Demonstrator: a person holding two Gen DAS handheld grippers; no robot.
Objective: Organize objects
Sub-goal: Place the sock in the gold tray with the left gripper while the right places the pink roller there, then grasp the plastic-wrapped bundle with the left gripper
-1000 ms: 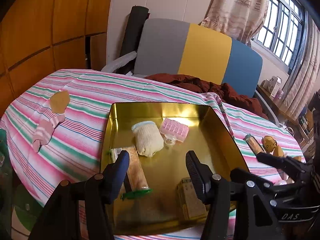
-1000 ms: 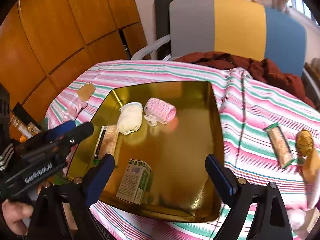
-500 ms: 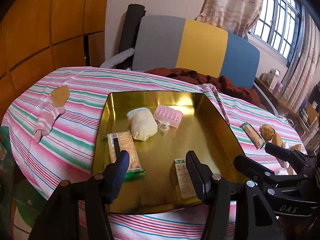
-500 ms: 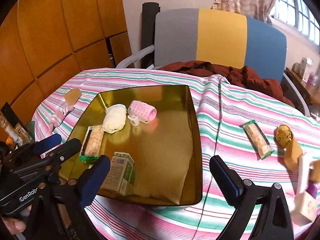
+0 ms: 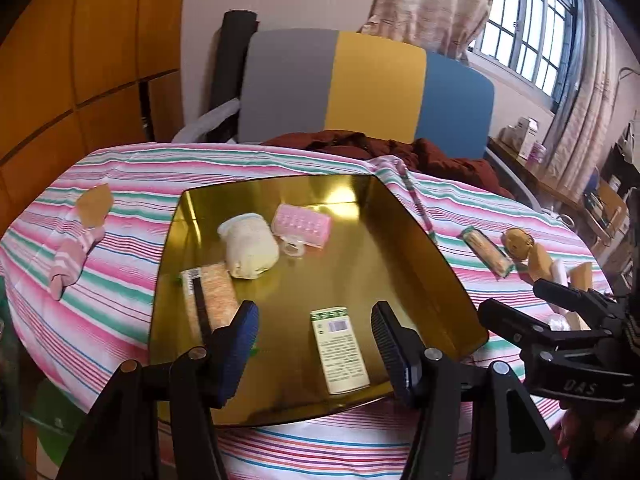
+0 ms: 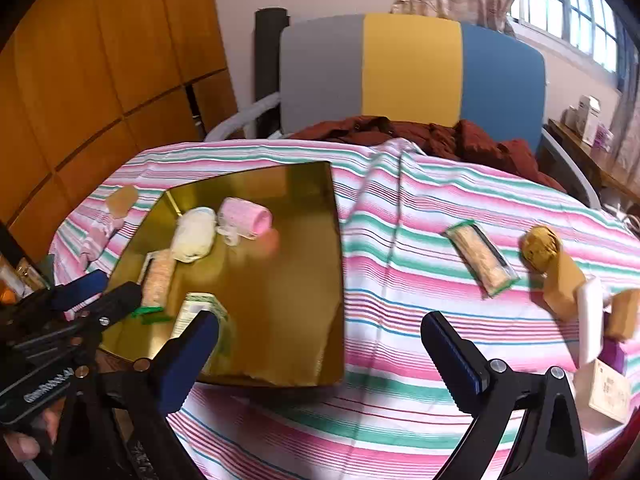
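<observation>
Left gripper (image 5: 314,340) is spread and empty; the green-white box (image 5: 340,350) lies in the gold tray (image 5: 440,264) between its fingers. Right gripper (image 6: 320,346) is spread wide and empty over the striped cloth (image 6: 392,288), tray to its left.

free: bare striped cloth (image 6: 384,292) between tray (image 6: 334,280) and snack bar (image 6: 482,260) | blocked: clutter (image 6: 588,308) far right

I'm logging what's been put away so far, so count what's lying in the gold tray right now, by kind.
In the gold tray:
wrapped snack bar: 1
cream rolled cloth: 1
pink ridged plastic piece: 1
small green-and-white box: 1
Total: 4
</observation>
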